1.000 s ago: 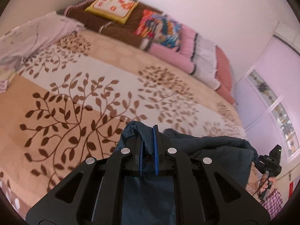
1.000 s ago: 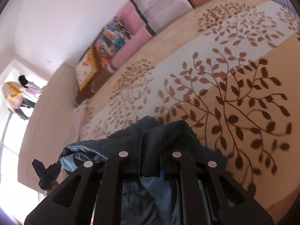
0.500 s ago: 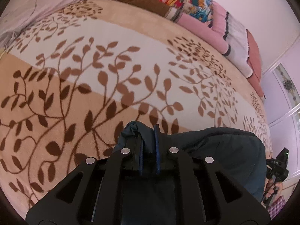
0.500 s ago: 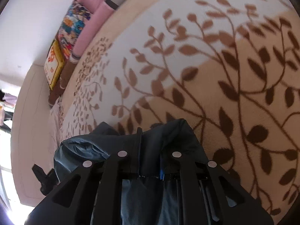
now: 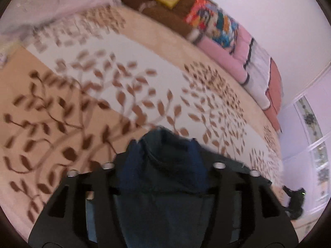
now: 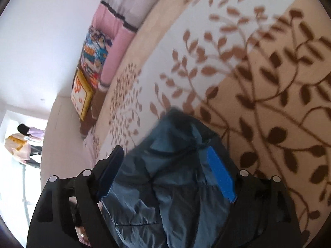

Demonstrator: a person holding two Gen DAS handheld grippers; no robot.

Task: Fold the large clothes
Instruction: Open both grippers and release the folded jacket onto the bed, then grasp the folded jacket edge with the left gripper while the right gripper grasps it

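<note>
A dark blue padded garment [image 5: 165,165] lies on the leaf-patterned bed cover [image 5: 103,95]. In the left wrist view my left gripper [image 5: 163,155] is open, its blue-padded jaws spread wide with the garment's edge lying between them. In the right wrist view the same garment [image 6: 171,175] bunches between the spread jaws of my right gripper [image 6: 167,161], which is open too; its blue pads [image 6: 220,173] stand clear of the cloth. The right gripper also shows small at the far right of the left wrist view [image 5: 294,202].
Folded blankets and pillows [image 5: 206,24] are stacked along the wall at the far side of the bed. A pale lilac cloth [image 5: 51,2] lies at the bed's far left. A person [image 6: 22,142] stands by a bright doorway. A cabinet with glass panels [image 5: 314,136] is on the right.
Both grippers were shut on the garment's edge; now both have opened wide and let it go. The cameras have tilted and the view is motion-blurred.
</note>
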